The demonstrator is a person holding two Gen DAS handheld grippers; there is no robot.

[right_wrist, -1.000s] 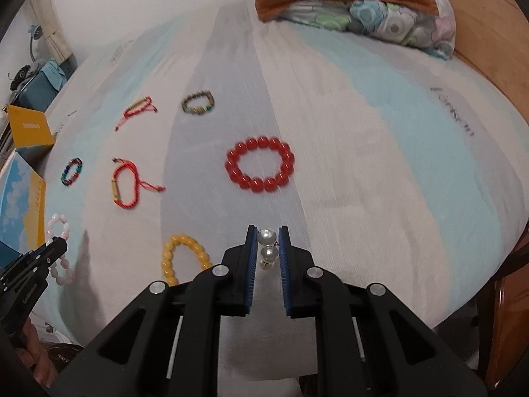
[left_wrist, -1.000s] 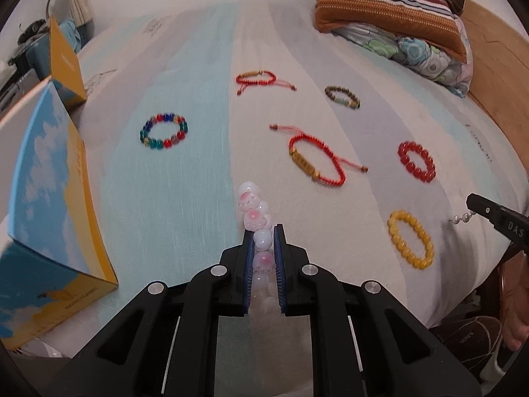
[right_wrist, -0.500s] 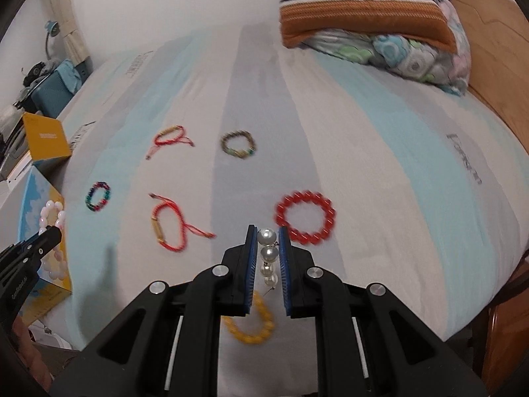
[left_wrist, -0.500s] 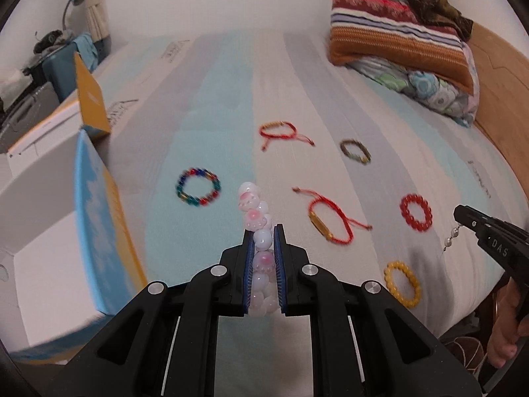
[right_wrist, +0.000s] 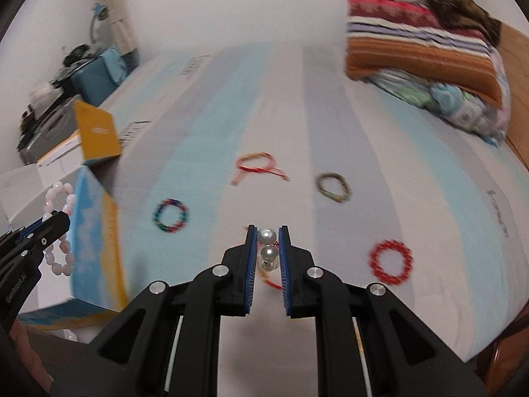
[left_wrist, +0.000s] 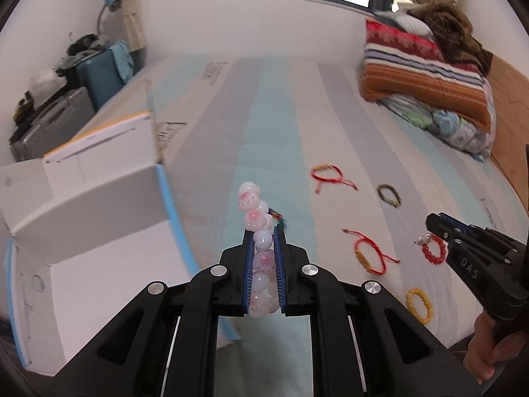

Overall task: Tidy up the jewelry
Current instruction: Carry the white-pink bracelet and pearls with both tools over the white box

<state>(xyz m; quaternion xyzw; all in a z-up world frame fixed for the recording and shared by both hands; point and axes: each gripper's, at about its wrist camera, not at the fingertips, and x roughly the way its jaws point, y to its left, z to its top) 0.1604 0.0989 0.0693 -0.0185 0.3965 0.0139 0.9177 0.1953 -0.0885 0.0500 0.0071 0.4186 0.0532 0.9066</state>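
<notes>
Striped in pale blue, grey and cream, the soft quilted bed (right_wrist: 330, 106) carries the loose jewelry, with a folded stack of woven striped blankets (right_wrist: 416, 43) at two o'clock. At nine o'clock sits an open cardboard box with a sky-blue and yellow printed outside (right_wrist: 94, 231) and plain white inside walls.

The left claw (left_wrist: 263, 248) is pressed onto a bracelet of glossy round pink-and-white beads (left_wrist: 254, 211), some stamped with paw prints; the loop stands upright between the ribbed blue pads (left_wrist: 248, 264), held in the air beside the box's opening. The right claw (right_wrist: 267, 248) pinches a short strand of smooth silvery pearl beads (right_wrist: 267, 236), also off the bed.

On the bedspread lie a ring of multicoloured glass-like beads (right_wrist: 170, 215) at ten o'clock, a thin red cord bracelet with trailing ends (right_wrist: 258, 165) at twelve, a small brown-and-green beaded loop (right_wrist: 333, 187) at one, and a circle of shiny red beads (right_wrist: 391, 262) at three. From the left wrist, a second red cord bracelet with a gold tube (left_wrist: 370, 256) and a ring of opaque yellow beads (left_wrist: 419, 305) lie near the bed's front edge.
</notes>
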